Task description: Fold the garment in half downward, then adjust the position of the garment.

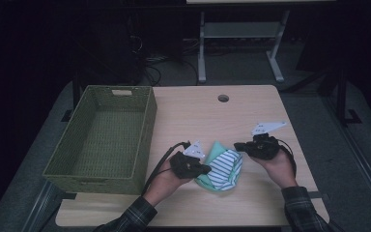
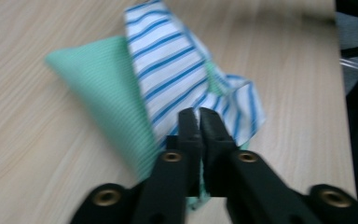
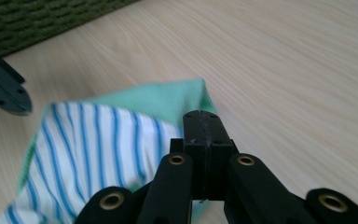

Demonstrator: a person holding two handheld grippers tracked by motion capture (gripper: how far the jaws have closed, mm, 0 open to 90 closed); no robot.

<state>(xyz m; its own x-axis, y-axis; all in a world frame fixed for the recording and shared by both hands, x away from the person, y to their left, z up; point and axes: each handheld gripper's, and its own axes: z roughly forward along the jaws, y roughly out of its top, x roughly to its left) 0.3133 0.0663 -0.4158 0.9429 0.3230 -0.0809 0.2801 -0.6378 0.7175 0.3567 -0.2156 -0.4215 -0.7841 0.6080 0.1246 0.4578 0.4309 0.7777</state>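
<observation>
A crumpled cloth [image 1: 221, 168], mint green on one side and white with blue stripes on the other, sits bunched near the table's front edge. My left gripper [image 1: 204, 169] is at the cloth's left side. In the left gripper view its jaws [image 2: 199, 117] are pressed together, with the striped cloth [image 2: 168, 70] gathered at them and a bit of green showing beneath. My right gripper [image 1: 239, 145] is at the cloth's upper right. Its jaws [image 3: 204, 119] are shut at the green corner of the cloth [image 3: 158, 100], which runs under them.
A green woven basket [image 1: 145, 130] stands to the left with nothing inside it; its wall [image 3: 37, 18] also shows in the right gripper view. The wooden table [image 1: 207, 116] has a round hole [image 1: 223, 98] near its far edge. A white table frame [image 1: 202, 48] stands beyond.
</observation>
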